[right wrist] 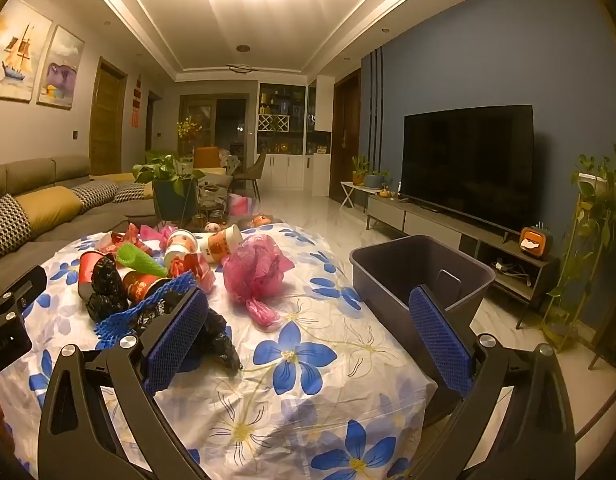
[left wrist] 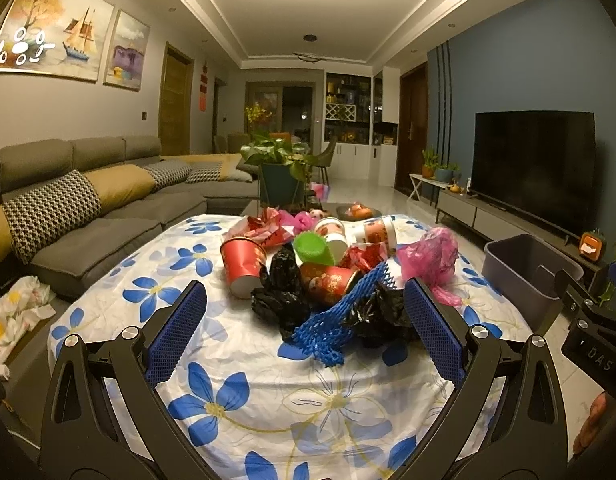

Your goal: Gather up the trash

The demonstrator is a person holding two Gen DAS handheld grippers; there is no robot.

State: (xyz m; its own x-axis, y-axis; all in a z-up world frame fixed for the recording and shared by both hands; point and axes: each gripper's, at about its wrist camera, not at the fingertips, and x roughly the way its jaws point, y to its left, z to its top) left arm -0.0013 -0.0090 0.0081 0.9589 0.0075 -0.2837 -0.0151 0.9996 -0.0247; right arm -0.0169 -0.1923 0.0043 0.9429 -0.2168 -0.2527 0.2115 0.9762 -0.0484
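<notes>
- The grey plastic bin [right wrist: 420, 268] is sitting just beside the table's right edge; what shows of its inside is bare, though the bottom is hidden from view.
- The trash is lying heaped on the far half of the table, left to right: a red paper cup [left wrist: 243, 264] tipped on its side, crumpled black plastic bags [left wrist: 282, 292], a green foam sleeve [left wrist: 314, 249], a second red printed cup [left wrist: 328, 282] lying down, a blue foam fruit net [left wrist: 336, 320] draped across the front of the pile, white printed cups [left wrist: 374, 234] behind, and a pink plastic bag [left wrist: 430, 260] bunched at the right end — nearest the bin.
- The left gripper [left wrist: 306, 332] is hovering over the near side of the table with its jaws spread wide and nothing between them; the blue net and black bags are lying just ahead.
- The right gripper [right wrist: 308, 336] is likewise spread wide and holding nothing, its left finger overlapping the black bag, its right finger overlapping the bin's near wall.
- A white tablecloth with blue flowers [left wrist: 244, 396] is covering the table.
- Around it — a grey sofa [left wrist: 88, 200] with patterned cushions on the left, a potted plant [left wrist: 280, 160] behind the pile, and a dark television [right wrist: 466, 164] against a blue wall on the right.
</notes>
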